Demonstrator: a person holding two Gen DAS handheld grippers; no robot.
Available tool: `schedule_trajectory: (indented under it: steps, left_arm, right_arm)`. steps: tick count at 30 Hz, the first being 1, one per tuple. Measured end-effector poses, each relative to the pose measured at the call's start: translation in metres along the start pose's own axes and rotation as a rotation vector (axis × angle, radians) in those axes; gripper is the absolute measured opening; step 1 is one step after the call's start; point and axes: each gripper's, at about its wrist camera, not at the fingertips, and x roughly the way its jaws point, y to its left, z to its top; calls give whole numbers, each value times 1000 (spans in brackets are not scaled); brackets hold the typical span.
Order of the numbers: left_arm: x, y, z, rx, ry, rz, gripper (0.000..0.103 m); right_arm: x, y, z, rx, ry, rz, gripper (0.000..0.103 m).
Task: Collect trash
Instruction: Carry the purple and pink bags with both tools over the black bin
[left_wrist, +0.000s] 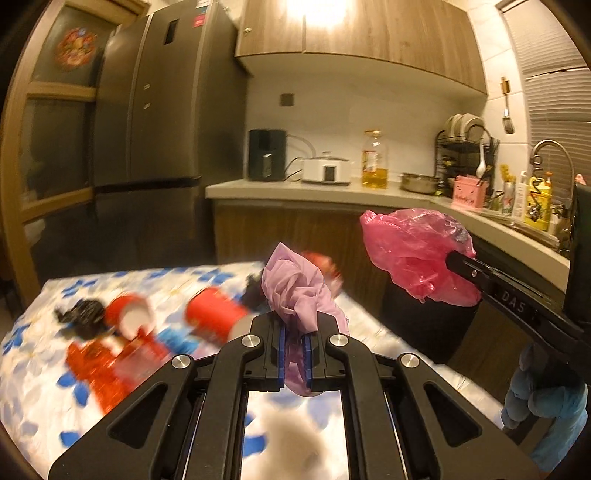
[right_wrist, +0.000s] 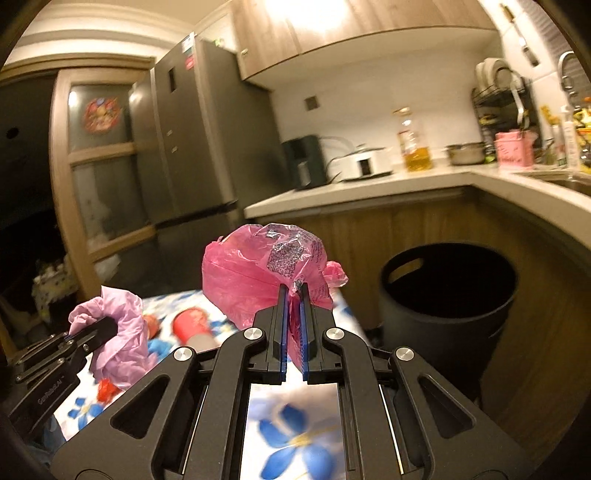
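The left gripper is clamped on a crumpled lilac plastic bag, held above the floral-clothed table; the right gripper pinches a wrinkled pink plastic bag near the table's far edge — beside the round black bin. Behind the lilac bag lie blurred red paper cups and a black wad — more litter on the cloth.

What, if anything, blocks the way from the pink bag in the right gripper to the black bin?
Nothing visible does. The right gripper holds the pink plastic bag above the table edge; the black bin stands open to its right, with open air between.
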Motion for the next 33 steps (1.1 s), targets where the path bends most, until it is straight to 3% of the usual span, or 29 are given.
schedule_trajectory:
  steps: [17, 25, 33]
  left_arm:
    - [109, -115, 66, 40, -36, -206, 7]
    - [161, -160, 59, 74, 43, -249, 7]
    - [193, -182, 54, 99, 90, -258, 7]
  right_arm:
    - [8, -97, 49, 46, -121, -271, 5]
    - [29, -123, 52, 45, -93, -340, 5]
    - [46, -145, 51, 53, -61, -347, 6]
